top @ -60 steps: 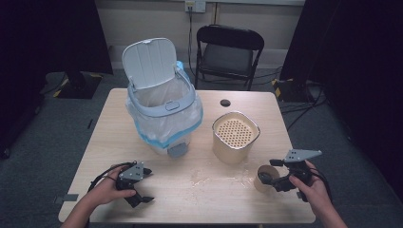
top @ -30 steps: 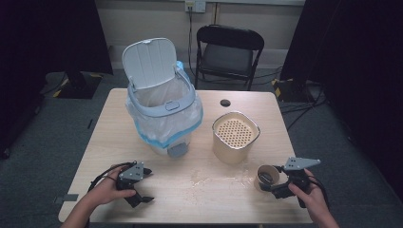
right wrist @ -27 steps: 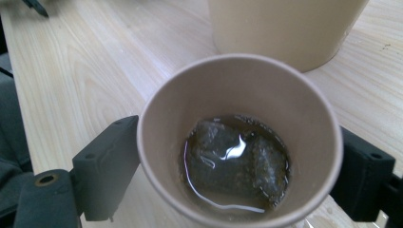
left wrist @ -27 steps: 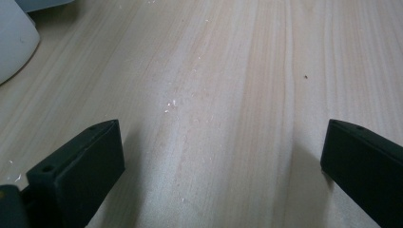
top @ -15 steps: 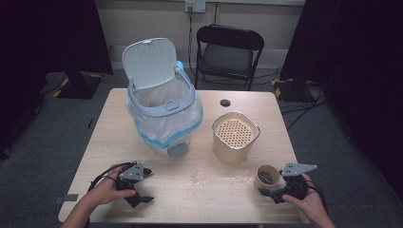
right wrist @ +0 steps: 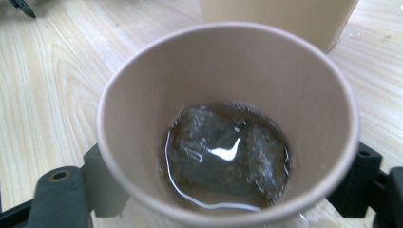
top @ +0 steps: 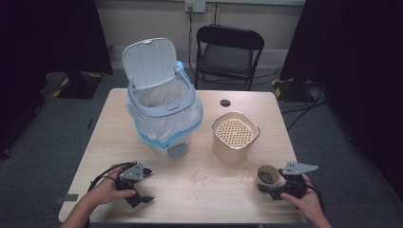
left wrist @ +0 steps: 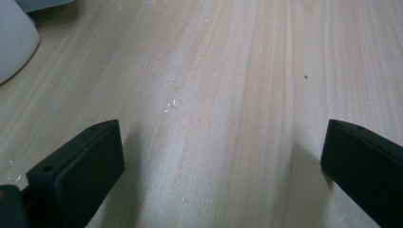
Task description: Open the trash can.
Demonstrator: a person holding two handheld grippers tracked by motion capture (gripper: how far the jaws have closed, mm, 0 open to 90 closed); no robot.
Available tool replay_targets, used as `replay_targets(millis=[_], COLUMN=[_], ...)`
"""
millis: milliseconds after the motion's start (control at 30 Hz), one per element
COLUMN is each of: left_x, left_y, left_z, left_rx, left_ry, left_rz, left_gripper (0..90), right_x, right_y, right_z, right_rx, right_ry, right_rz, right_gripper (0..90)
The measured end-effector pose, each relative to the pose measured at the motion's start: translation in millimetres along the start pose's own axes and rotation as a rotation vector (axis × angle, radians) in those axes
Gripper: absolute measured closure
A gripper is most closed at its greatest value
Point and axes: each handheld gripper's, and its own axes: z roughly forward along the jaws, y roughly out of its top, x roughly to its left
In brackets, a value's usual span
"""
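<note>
A brown paper cup (top: 267,175) stands near the table's front right corner. In the right gripper view the cup (right wrist: 228,61) holds a wet tea bag (right wrist: 223,152) in a little brown liquid. My right gripper (top: 264,184) lies level on the table with the cup between its jaws. Those jaws have just been closing a little, and the cup's rim hides whether the pads (right wrist: 71,194) touch its wall. At the front left my left gripper (top: 148,185) rests on the table, open. In its own view the left gripper (left wrist: 223,166) has bare wood between its jaws.
A white bin (top: 161,114) with a raised lid, blue rim and plastic liner stands mid-left on the wooden table (top: 114,137). A beige container (top: 235,137) with a perforated top stands behind the cup. Wet spots (top: 214,176) lie mid-front. A black chair (top: 228,52) is behind.
My right hand has come down and moved left to the cup, so its jaws now stand on either side of the cup. The left hand has not moved.
</note>
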Motion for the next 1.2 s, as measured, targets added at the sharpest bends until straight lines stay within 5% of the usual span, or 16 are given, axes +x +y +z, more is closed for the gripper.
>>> replay_targets(millis=[700, 1200], left_x=[0.1, 0.1], left_y=[0.0, 0.0], left_z=[0.0, 0.0], left_rx=[0.000, 0.000], left_ry=[-0.002, -0.002], left_rz=[0.000, 0.000], left_gripper=[0.0, 0.0], right_x=[3.5, -1.8], right_y=[1.2, 9.8], right_z=[1.1, -8.8], right_rx=[-0.051, 0.005], right_ry=[-0.013, -0.056], right_rz=[-0.016, -0.035], right_gripper=[24.1, 25.1])
